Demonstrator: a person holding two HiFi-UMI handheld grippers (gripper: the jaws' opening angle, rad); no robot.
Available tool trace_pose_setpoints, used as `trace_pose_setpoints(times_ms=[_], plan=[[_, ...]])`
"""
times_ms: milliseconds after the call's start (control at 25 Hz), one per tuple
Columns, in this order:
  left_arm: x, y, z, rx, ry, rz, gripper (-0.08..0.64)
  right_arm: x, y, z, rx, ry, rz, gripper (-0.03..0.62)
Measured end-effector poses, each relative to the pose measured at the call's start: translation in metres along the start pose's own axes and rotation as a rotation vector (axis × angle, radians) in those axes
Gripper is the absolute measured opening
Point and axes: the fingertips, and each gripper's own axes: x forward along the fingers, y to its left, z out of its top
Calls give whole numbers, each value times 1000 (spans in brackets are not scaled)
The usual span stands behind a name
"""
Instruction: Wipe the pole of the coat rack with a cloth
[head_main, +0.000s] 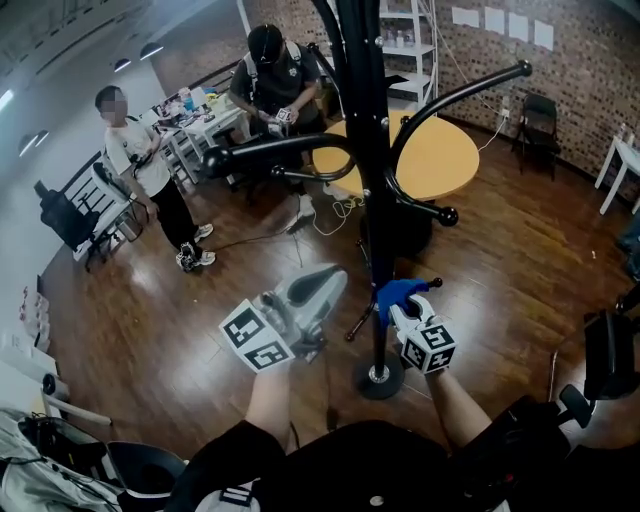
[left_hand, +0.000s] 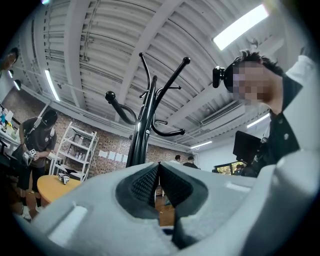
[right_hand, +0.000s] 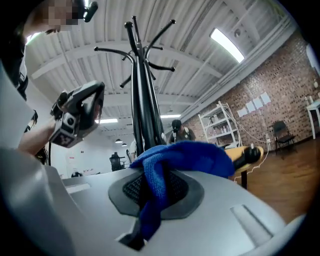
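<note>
A black coat rack pole rises from a round base on the wood floor, with curved hooks branching off. My right gripper is shut on a blue cloth, which sits right beside the lower pole. In the right gripper view the blue cloth bunches between the jaws, with the pole just behind it. My left gripper is shut on nothing, left of the pole and apart from it. The pole stands ahead in the left gripper view.
A round yellow table stands behind the rack. Two people stand by white desks at the back left. A black chair sits by the brick wall at the back right. A white cable lies on the floor.
</note>
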Motion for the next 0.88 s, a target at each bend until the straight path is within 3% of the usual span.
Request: trace_pose_setpoints(times_ms=[160,320,480,640,760,880], plan=[[1,-1,-5,-8,13,-14,0,5,-16,-50,68,94,-35,23],[0,1,-10,-7,20,-8,0,4,-4,-18,96,60,-13,23],[3,1,-11,-5,9,7,0,-7,41,76,62,-150,105,23],[4,-2,-5,6,-17,4,0,-6,68,201,-56,-344,139,23],[0,-1,-3,9,-30,1,0,-4,81,269,-93,-428,183,23],[-1,0,-2,4,-41,0,0,-2,89,292,-163,-434,173,25]])
